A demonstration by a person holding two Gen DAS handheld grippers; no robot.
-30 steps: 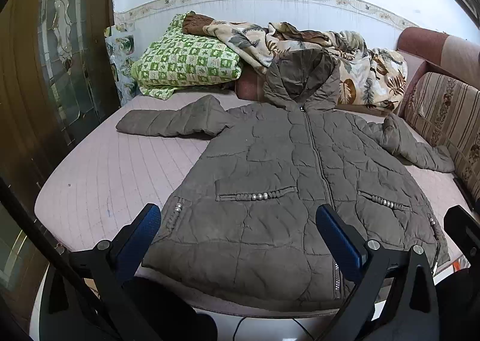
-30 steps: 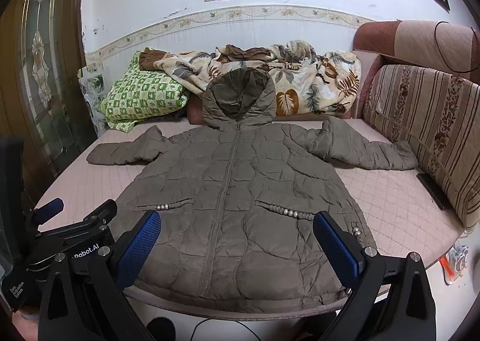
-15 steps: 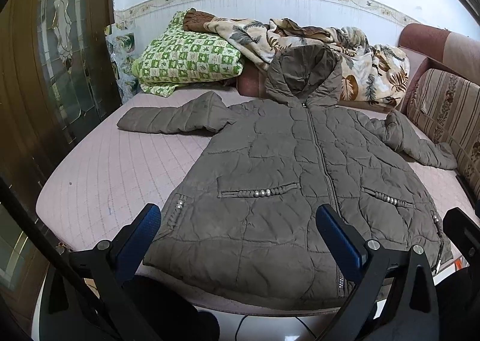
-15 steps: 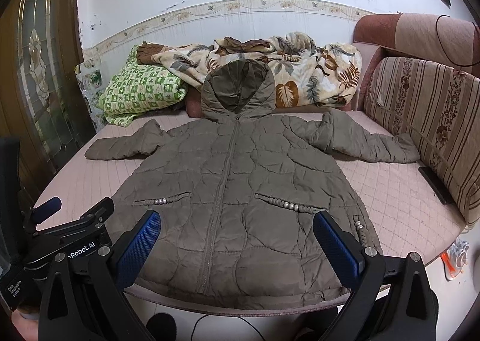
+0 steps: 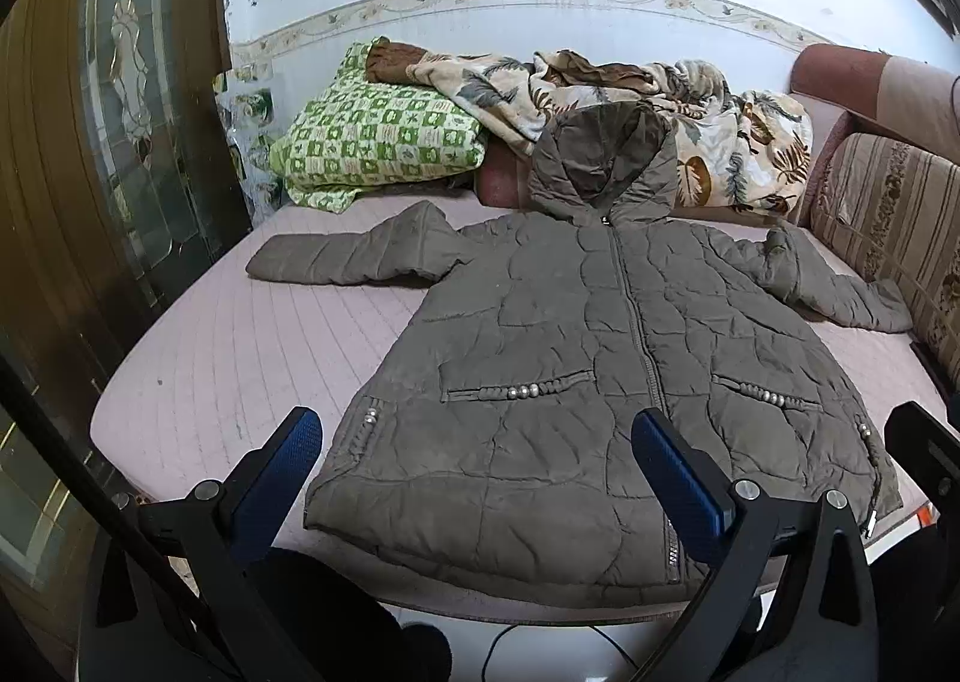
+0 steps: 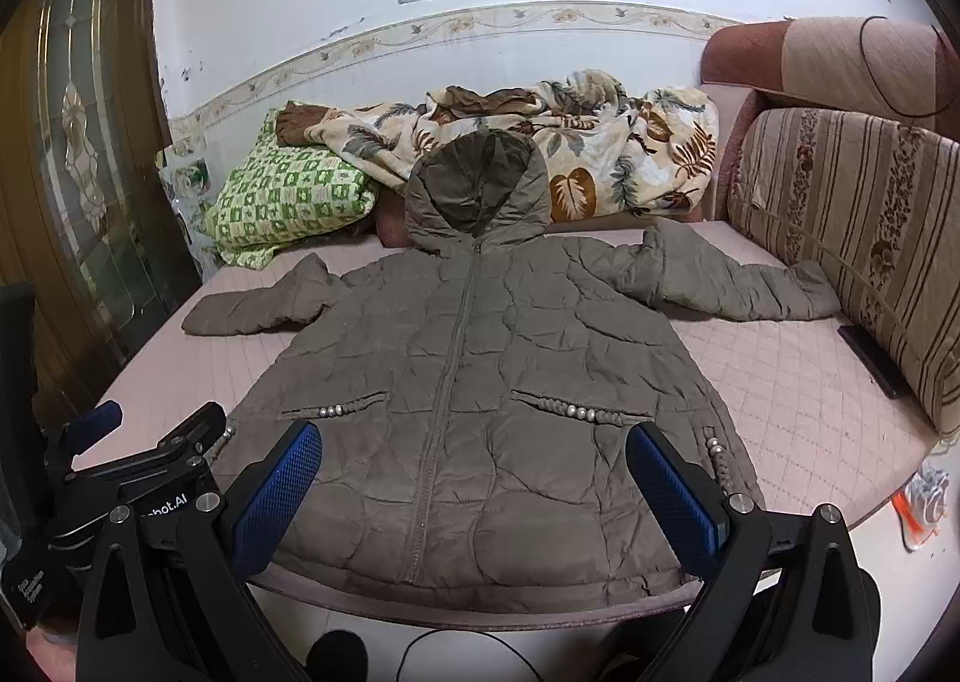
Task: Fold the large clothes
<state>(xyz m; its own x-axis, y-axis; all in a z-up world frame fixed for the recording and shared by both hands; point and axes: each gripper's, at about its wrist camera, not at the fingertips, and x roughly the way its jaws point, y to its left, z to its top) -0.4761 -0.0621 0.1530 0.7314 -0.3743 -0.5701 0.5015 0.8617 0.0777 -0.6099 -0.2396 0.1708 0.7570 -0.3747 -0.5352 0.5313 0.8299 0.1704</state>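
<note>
Had both grippers up and level, side by side. Left gripper (image 5: 477, 469) was spread wide with nothing between its blue-padded fingers (image 5: 273, 478). Right gripper (image 6: 474, 472) was just as wide and empty, and from its camera I could see the left one low at the left edge.

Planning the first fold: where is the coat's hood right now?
In both views the hood sits at the coat's far end, propped against the leaf-print blanket, right of the green pillow.
</note>
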